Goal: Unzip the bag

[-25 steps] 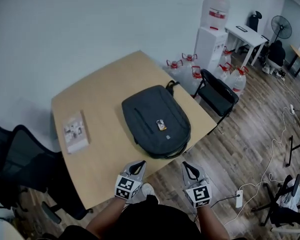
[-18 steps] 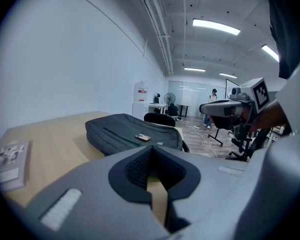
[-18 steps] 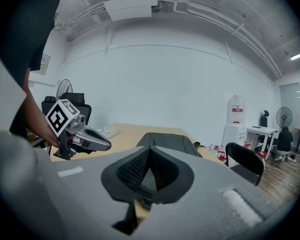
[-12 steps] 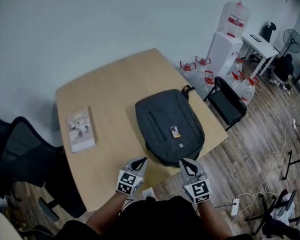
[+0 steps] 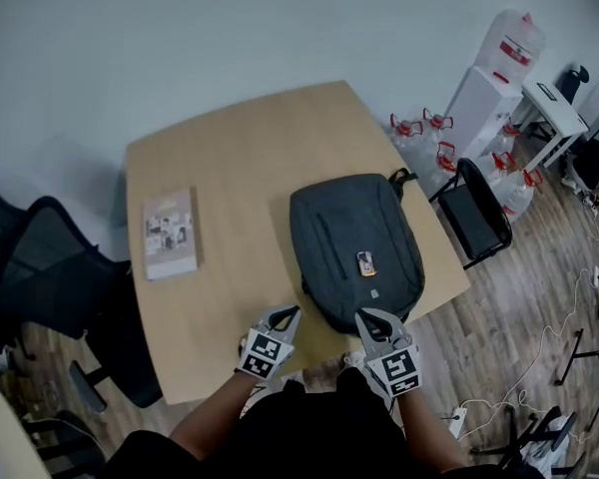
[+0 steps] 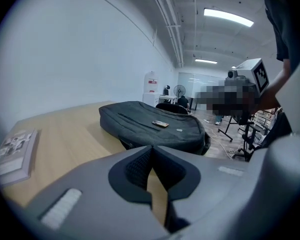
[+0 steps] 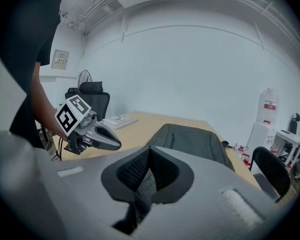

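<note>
A dark grey backpack point(image 5: 354, 252) lies flat on the wooden table point(image 5: 230, 158), zipped, with a small orange tag on top. Its near end points at me. My left gripper point(image 5: 293, 313) hovers over the table just left of that near end, jaws shut and empty. My right gripper point(image 5: 363, 316) is at the near end's right side, also shut on nothing. The left gripper view shows the backpack point(image 6: 150, 124) beyond the closed tips of the left gripper point(image 6: 152, 148). In the right gripper view the backpack point(image 7: 192, 141) lies past the right gripper point(image 7: 150, 149), with the left gripper point(image 7: 112, 143) to its left.
A book point(image 5: 170, 233) lies on the table's left side. A black office chair point(image 5: 40, 277) stands at the left, and another black chair point(image 5: 484, 218) at the table's right edge. Water bottles point(image 5: 429, 138) and a dispenser point(image 5: 489, 83) stand beyond it.
Both grippers have come forward from the table's near edge to the backpack's near end. The head view has shifted, so table and backpack sit closer and more central.
</note>
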Demonstrator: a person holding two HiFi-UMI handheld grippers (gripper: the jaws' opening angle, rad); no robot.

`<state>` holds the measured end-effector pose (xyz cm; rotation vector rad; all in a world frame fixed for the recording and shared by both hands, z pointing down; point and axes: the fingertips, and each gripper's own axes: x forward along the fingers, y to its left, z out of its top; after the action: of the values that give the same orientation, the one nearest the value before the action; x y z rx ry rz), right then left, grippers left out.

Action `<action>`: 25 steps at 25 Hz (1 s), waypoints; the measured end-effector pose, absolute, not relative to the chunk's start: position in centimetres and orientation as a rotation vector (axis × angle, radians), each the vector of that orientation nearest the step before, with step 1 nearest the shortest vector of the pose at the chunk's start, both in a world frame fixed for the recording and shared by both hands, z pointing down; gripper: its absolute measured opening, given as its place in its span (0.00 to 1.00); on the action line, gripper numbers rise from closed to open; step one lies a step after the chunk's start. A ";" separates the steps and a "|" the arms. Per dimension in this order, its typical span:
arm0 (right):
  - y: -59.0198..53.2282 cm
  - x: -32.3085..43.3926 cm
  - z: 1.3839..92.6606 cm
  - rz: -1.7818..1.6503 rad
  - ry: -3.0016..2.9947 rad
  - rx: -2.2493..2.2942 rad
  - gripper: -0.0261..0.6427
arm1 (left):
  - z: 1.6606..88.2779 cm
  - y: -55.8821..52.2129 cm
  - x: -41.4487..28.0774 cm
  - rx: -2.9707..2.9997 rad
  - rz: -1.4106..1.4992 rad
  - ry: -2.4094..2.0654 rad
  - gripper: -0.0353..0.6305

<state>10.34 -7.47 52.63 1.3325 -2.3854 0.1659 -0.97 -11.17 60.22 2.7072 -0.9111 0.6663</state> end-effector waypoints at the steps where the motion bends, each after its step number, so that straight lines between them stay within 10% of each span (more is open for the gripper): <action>1: -7.7 10.3 53.1 0.178 -2.392 1.301 0.04 | 60.6 -11.5 -0.9 2.699 0.685 -0.927 0.08; 25: -10.3 10.6 57.6 0.235 -2.462 0.950 0.04 | 67.4 -15.9 1.4 2.560 1.061 -1.066 0.17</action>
<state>10.63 -10.25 57.62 0.9502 -2.4616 0.2346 1.41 -15.92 67.41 2.5605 -1.0663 1.0611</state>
